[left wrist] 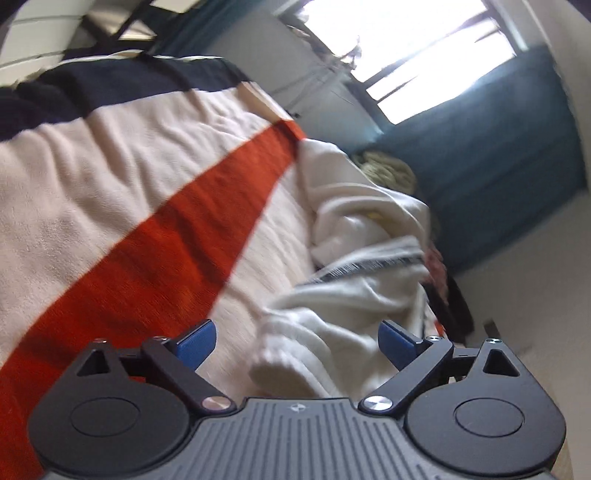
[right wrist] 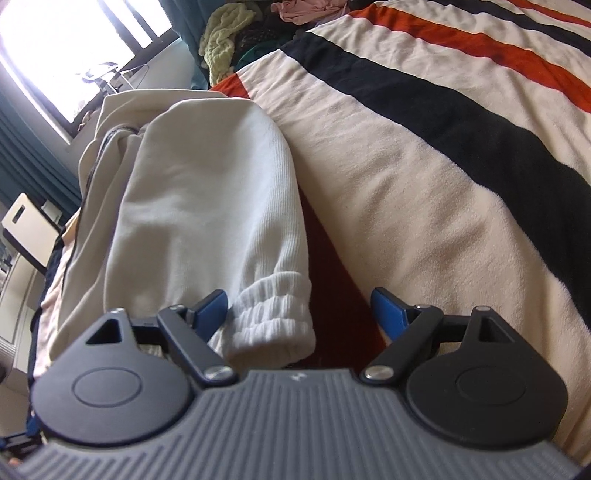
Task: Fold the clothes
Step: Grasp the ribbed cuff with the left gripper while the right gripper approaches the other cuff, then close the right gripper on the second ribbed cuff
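Overhead nothing obstructs either tool; the obstructions lie on the bed itself. At the far end of the striped blanket [right wrist: 424,155], beside the white garment [right wrist: 207,206], sits a heap of other clothing: a pale yellow-green knit [right wrist: 221,37], a pink item [right wrist: 310,9] and some darker pieces, bunched together near the teal curtain [left wrist: 498,155]. From the left wrist view that heap is mostly hidden behind the garment's rumpled bulk.

The white garment lies lengthwise on the blanket, across a red stripe. Its ribbed elastic cuff [right wrist: 273,317] points toward the right gripper [right wrist: 301,314], whose blue pads stand wide apart; the left-side pad touches or nearly touches the cuff's edge, the other is clear of it over the red stripe. Nothing is clamped. The left gripper [left wrist: 297,345] likewise has its jaws spread, with another bunched ribbed end [left wrist: 291,354] of the garment between them, neither pad pressing on it. A band of dark-striped trim [left wrist: 369,266] runs across the garment's middle folds.

The surface is a bed covered by a cream blanket with broad red and navy bands, lightly wrinkled. A bright window [left wrist: 399,48] stands behind it, framed by the teal curtains. The left view is motion-blurred, so finer detail there cannot be judged.
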The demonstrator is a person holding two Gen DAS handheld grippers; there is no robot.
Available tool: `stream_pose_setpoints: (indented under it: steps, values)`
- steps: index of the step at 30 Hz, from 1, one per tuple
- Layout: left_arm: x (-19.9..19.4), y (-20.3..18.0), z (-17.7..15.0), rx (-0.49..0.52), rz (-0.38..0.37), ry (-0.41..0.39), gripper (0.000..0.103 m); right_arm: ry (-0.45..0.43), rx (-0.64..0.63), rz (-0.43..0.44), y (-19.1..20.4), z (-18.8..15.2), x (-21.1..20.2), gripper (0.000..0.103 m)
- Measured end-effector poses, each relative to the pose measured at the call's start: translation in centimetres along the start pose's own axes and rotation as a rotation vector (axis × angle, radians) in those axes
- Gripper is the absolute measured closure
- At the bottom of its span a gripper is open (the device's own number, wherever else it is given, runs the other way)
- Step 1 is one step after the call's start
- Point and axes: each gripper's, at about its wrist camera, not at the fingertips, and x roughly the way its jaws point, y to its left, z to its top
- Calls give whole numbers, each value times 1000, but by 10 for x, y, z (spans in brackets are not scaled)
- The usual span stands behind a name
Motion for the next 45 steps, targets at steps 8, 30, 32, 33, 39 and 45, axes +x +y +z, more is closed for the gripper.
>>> stream_pose_setpoints:
  steps: [8,30,32,33,39,45]
  values:
    - [40,5,3,-17,-11,116,40,-2,26,7,-1,-2,-3,18]
    - [17,-18,-7,127,-18,-6,81,-157,286,238,-23,4,-27,16]
    - [18,-17,-6,113,-11,2,81,-131,323,235,-27,8,-17,19]
    - [19,-16,-5,105,-6,8,81,-108,346,235,-30,8,-11,23]
    - [24,-11,-3,83,10,23,80,23,417,301,-32,4,22,29]
    - [24,-6,-2,59,12,27,79,44,368,372,-18,1,12,72]
